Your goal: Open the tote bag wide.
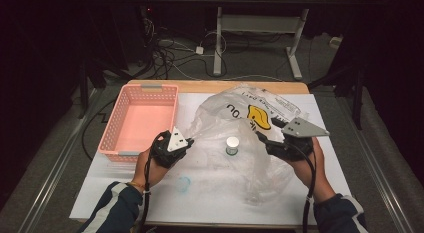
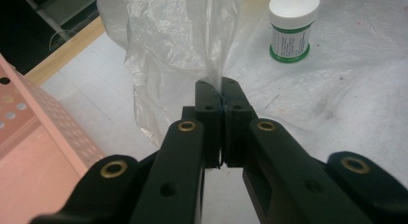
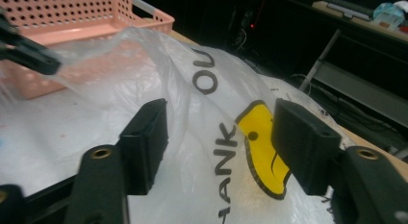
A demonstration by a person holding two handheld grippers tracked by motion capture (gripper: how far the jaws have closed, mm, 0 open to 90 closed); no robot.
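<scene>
At the left of the high view sits a pink basket [image 1: 141,120] on the table [image 1: 210,193]. Just right of it, the left tongs [image 1: 189,141] are pressed together, pinching a fold of the clear plastic bag [image 1: 240,123], which billows over the middle of the frame. A small white jar [image 1: 232,145] stands at centre, apparently inside the bag. At the right, the right tongs [image 3: 219,137] are spread wide, the film between them ungripped. The bag looks feather-light, limp and slippery; a bunched edge probably gives the surest hold, since a single layer may slide or tear.
</scene>
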